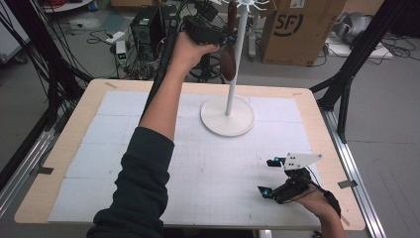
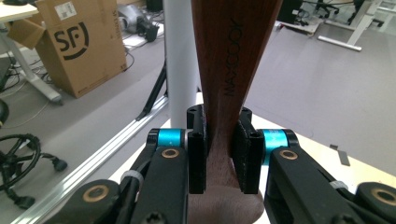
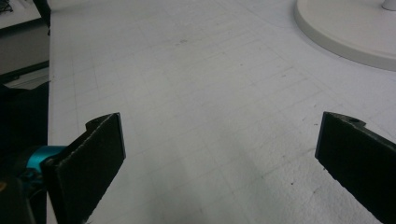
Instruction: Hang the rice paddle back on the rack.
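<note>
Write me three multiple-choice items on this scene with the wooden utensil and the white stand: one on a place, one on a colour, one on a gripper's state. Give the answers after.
1. Where is the wooden utensil?
A. flat on the table
B. upright beside the pole of the white stand
C. inside the cardboard box

2. What colour is the stand's round base?
A. white
B. black
C. red

3. How do the jaws of the right gripper stand?
A. shut on the utensil
B. shut on nothing
C. open, with nothing between them

Answers:
1 B: the left gripper view shows the utensil upright next to the pole, clamped in the left gripper.
2 A: the high view shows a white disc on the table.
3 C: the right gripper view shows its jaws wide apart over bare table.
</note>
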### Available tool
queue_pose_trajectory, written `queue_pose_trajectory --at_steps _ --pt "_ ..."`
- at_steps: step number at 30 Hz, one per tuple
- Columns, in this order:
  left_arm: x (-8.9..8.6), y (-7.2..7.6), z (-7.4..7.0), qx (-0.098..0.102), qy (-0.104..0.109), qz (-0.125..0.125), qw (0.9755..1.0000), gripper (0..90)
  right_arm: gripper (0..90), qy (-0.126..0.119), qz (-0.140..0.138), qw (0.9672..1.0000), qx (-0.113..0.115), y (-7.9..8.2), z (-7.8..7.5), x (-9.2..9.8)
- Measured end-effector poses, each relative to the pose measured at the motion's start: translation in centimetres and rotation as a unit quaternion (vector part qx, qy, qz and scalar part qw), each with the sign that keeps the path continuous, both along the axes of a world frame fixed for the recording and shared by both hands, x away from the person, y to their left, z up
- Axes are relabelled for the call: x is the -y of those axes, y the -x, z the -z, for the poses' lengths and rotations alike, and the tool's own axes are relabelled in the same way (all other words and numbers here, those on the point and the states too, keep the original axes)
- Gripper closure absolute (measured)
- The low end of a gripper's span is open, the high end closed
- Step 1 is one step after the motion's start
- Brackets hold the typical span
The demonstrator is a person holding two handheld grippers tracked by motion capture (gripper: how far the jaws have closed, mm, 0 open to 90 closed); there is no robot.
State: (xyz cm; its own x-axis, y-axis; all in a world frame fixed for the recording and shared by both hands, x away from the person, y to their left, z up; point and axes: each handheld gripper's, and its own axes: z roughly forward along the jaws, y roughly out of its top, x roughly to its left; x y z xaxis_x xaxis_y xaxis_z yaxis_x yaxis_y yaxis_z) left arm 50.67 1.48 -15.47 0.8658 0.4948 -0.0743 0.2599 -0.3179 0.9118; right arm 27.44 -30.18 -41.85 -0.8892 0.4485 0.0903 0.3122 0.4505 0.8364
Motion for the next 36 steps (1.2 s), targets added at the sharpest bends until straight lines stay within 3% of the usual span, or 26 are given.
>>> queue_pose_trajectory --at_steps 22,30,33,36 --pt "0.1 -0.3 0.3 -0.008 0.001 0.014 0.9999 76.0 0.4 -0.001 0.000 1.0000 -0.001 0.0 0.0 0.1" --pt "-0.3 0.5 -0.1 -0.009 0.011 0.045 0.9989 59.4 0.4 -0.002 0.002 1.0000 0.000 0.1 -0.1 0.2" --pt "-0.7 1.0 -0.2 -0.012 0.002 0.047 0.9988 51.7 0.4 -0.003 0.002 1.0000 0.001 0.2 -0.1 0.2" --pt "-1.3 1.5 -0.3 -0.012 0.006 0.046 0.9989 43.3 0.4 -0.002 0.001 1.0000 0.002 0.2 -0.1 0.2"
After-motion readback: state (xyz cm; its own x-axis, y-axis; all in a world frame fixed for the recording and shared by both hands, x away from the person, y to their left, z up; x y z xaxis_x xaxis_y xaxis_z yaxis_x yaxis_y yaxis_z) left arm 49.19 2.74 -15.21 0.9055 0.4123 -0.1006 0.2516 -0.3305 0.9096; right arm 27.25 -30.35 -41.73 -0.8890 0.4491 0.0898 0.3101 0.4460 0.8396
